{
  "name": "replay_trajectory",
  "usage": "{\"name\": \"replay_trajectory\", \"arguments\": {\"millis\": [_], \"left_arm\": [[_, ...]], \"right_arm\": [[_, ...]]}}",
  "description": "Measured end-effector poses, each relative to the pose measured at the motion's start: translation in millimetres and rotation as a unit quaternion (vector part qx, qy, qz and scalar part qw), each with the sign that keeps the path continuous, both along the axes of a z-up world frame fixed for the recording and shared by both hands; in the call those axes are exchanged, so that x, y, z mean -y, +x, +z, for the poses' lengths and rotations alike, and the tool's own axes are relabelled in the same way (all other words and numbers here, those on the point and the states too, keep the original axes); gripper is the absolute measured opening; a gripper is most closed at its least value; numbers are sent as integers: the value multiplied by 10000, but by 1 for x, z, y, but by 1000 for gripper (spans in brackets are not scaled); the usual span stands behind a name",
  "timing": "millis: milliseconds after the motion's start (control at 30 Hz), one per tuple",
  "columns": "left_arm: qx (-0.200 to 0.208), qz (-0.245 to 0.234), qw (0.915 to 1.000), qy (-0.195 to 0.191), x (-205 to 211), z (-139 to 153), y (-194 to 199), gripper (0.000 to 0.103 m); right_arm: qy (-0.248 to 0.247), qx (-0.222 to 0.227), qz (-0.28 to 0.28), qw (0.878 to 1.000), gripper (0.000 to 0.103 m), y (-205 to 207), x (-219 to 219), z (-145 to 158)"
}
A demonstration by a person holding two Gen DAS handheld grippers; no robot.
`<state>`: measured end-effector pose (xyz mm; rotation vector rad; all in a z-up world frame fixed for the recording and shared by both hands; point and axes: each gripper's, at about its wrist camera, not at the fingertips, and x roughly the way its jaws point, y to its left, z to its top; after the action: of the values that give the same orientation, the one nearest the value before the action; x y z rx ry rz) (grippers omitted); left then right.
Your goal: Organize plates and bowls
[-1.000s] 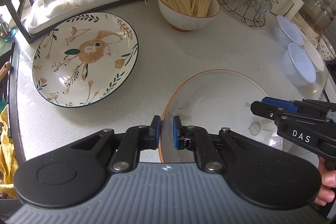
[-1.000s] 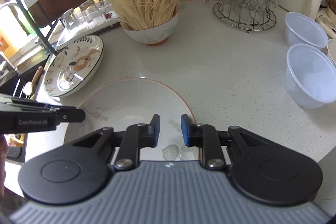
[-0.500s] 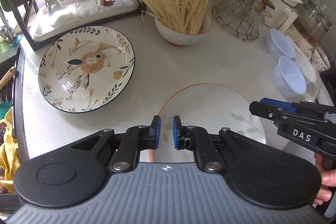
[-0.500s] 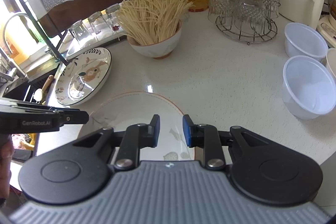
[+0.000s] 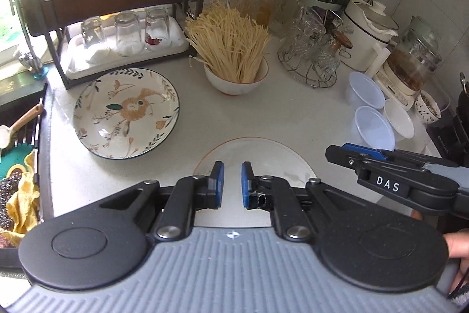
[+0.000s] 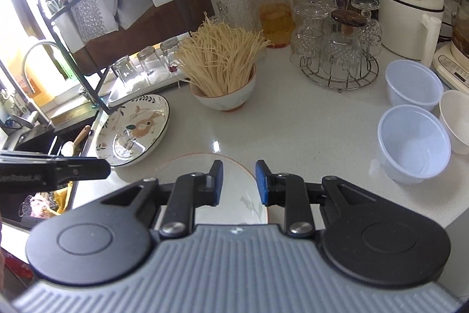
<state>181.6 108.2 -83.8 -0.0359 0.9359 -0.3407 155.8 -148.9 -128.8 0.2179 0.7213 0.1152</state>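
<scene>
White plate [image 5: 258, 154] flat on table [image 5: 293, 113], directly below both: left hand-held gripper [image 5: 232, 184] near-closed, empty; right hand-held gripper [image 6: 239, 182] opening, empty. Round, no long axis. Left nearer floral plate [image 5: 126, 112].

Bare counter [image 6: 307, 131] between noodle bowl [image 6: 225, 96], tubs [image 6: 413, 143].

Daylight pours in from the window [image 6: 17, 19] at the left, blown out to white there. The pale counter [image 6: 307, 131] is evenly bright with a small glare spot and only soft shadows. Fisheye bending curves the edges strongly. Both views are fairly sharp, slightly soft toward the corners.
</scene>
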Motion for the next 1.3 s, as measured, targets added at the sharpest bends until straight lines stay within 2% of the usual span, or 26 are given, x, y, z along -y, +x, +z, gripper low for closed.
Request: {"name": "replay_trajectory", "arguments": {"millis": [333, 700, 1033, 1300], "left_arm": [[303, 496, 9981, -185, -9, 24, -57, 13], [510, 975, 9931, -416, -13, 44, -106, 13], [582, 1006, 9923, -428, -5, 54, -114, 13], [587, 959, 9929, -390, 7, 50, -110, 13]], "right_arm": [[-40, 278, 336, 9990, 28, -31, 0, 22], [153, 298, 680, 9971, 28, -58, 3, 40], [129, 412, 692, 9967, 28, -67, 14, 58], [170, 394, 829, 9956, 28, -69, 20, 57]]}}
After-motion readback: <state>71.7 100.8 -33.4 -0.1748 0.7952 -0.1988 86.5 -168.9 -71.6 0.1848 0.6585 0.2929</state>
